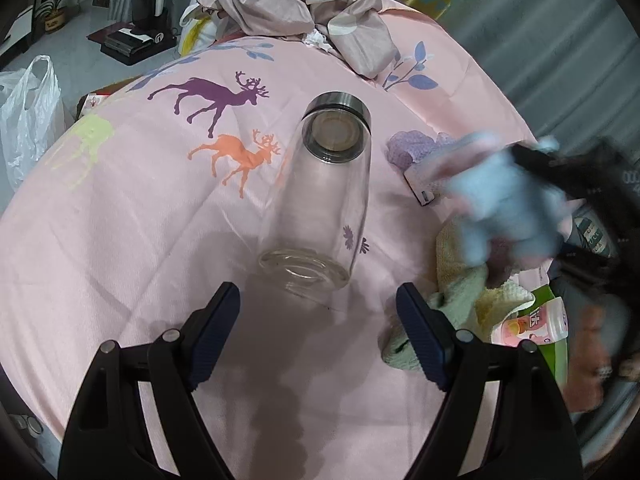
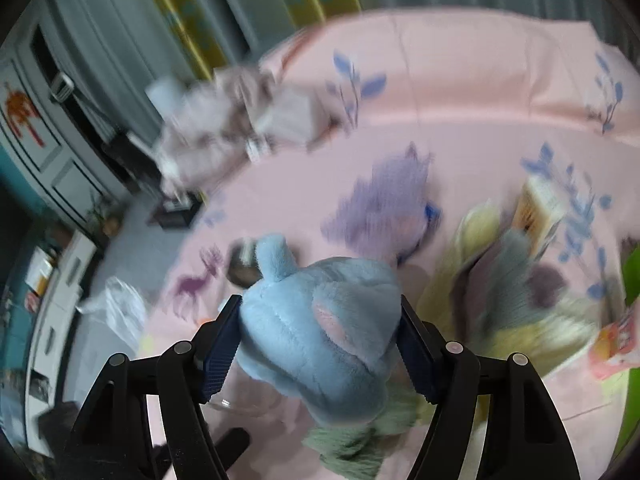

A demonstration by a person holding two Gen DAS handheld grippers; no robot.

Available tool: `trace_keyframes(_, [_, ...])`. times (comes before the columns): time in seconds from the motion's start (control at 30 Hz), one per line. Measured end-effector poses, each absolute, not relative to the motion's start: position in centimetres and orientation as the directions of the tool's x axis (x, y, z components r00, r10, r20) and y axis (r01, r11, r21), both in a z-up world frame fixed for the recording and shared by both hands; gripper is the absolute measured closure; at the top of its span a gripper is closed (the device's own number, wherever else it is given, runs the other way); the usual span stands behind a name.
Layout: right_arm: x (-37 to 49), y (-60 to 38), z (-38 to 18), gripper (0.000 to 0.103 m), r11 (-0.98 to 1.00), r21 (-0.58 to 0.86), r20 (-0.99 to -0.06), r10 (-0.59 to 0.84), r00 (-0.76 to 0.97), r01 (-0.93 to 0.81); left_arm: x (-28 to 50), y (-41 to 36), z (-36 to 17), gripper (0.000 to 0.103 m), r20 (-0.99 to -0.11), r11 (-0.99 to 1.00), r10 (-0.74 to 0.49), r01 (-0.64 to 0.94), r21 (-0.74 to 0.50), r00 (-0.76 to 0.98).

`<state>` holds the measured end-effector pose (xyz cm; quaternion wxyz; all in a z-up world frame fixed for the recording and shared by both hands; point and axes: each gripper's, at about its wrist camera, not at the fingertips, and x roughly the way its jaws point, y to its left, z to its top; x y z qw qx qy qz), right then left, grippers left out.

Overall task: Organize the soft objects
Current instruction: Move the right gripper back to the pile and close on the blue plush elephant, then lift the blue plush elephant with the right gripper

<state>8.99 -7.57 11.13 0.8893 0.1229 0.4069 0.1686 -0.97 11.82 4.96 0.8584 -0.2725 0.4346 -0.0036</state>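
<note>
My right gripper (image 2: 320, 344) is shut on a light blue plush toy (image 2: 320, 332) with pink ears and holds it above the pink bedsheet (image 2: 460, 92). The toy also shows blurred at the right of the left wrist view (image 1: 504, 204), held by the right gripper's dark arm. My left gripper (image 1: 316, 332) is open and empty, low over the sheet (image 1: 120, 220), just short of a clear glass bottle (image 1: 324, 196) lying on its side. Pale green and yellow towels (image 1: 464, 292) lie beside the left gripper's right finger.
A crumpled grey-pink cloth pile (image 1: 304, 4) sits at the bed's far edge. A white plastic bag (image 1: 28, 120) is on the floor at the left. A pink packet (image 1: 536, 324) and a book (image 2: 540, 208) lie near the towels. Cabinets stand along the left wall (image 2: 44, 140).
</note>
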Motion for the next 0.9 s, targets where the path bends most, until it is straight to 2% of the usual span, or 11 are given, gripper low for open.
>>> trace_keyframes(0.07, [7.6,-9.2,13.4,0.029,0.906,0.373,-0.632,0.406,0.660,-0.201,-1.1,11.5,5.1,0.023,-0.743,0.856,-0.238,-0.227,-0.465,0.625])
trace_keyframes(0.23, [3.7,-11.8,15.0,0.029,0.938,0.295,-0.640,0.336,0.691,-0.183,-1.3,10.7,5.4,0.023,-0.738,0.872,-0.221,-0.209,-0.442,0.638])
trace_keyframes(0.4, [0.6,-12.9,11.1,0.028,0.968,0.154,-0.706,0.249,0.663,-0.198,-1.7,9.2,5.6,0.023,-0.731,0.888,-0.219,-0.178,-0.424,0.647])
trace_keyframes(0.57, [-0.2,-14.1,7.5,0.023,0.973,0.115,-0.779,0.213,0.590,-0.200,-2.0,7.3,5.6,0.023,-0.730,0.908,-0.226,-0.132,-0.398,0.645])
trace_keyframes(0.7, [-0.9,-15.5,8.3,0.015,0.966,0.163,-0.762,0.254,0.596,-0.202,-2.3,6.0,5.7,0.023,-0.707,0.896,-0.301,-0.063,-0.439,0.640])
trace_keyframes(0.9, [-1.7,-18.7,9.3,0.014,0.930,0.331,-0.724,0.359,0.589,-0.160,-2.8,3.6,5.9,0.023,-0.650,0.840,-0.484,0.102,-0.533,0.585])
